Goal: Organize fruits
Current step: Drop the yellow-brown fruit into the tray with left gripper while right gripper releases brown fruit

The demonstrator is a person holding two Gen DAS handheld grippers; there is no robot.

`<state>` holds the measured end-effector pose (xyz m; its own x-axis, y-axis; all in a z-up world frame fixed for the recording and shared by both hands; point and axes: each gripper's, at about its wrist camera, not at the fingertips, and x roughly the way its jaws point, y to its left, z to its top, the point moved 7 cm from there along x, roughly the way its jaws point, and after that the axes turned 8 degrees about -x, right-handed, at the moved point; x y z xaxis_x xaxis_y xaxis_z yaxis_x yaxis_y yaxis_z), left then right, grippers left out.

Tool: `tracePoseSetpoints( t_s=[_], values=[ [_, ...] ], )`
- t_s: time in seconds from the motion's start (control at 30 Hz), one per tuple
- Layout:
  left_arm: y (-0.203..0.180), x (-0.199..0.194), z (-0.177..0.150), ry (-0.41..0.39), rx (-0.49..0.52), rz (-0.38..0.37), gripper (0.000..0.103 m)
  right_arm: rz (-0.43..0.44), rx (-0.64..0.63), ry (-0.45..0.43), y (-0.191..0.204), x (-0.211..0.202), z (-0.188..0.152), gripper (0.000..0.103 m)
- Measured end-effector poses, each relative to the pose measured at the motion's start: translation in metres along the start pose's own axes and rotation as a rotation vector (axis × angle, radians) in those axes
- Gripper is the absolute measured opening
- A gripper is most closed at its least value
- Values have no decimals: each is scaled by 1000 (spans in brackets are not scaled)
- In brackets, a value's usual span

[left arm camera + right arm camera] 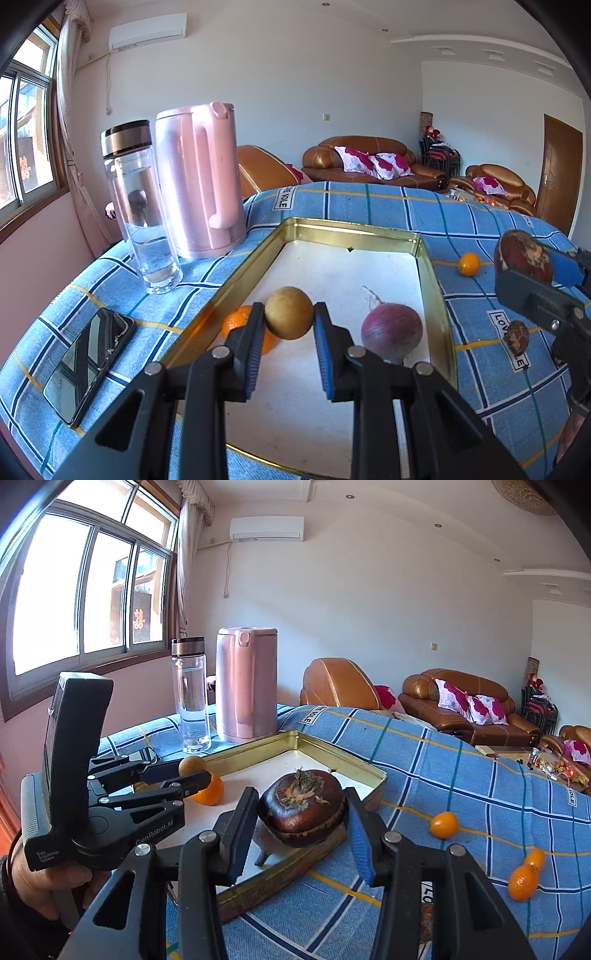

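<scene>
My left gripper (289,315) is shut on a round tan fruit (289,313) and holds it over the near left part of the gold-rimmed tray (436,280). In the tray lie an orange (236,321), partly behind my left finger, and a purple round fruit (391,328). My right gripper (301,812) is shut on a dark brown water chestnut (303,808), just above the tray's right rim (332,749). The right wrist view also has the left gripper (192,770) with the tan fruit (192,765). Small oranges (444,824) (522,882) lie on the blue checked cloth.
A glass bottle (142,206) and a pink kettle (199,177) stand left of the tray's far end. A phone (88,365) lies on the cloth at the near left. Another brown chestnut (517,338) rests on the cloth right of the tray. Sofas stand behind the table.
</scene>
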<state>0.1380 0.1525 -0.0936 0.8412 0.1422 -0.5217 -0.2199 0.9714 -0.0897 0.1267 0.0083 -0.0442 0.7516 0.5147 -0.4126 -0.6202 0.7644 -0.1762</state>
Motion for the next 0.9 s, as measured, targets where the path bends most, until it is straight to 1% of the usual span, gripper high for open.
tracePoseSetpoints(
  t_s=[0.27,0.9],
  values=[
    [10,7,-3,20,-2,14,27,44,-14,21,17,19,7,48],
    [27,17,-9,58,-1,50,27,76,-12,83,35,50,3,48]
  ],
)
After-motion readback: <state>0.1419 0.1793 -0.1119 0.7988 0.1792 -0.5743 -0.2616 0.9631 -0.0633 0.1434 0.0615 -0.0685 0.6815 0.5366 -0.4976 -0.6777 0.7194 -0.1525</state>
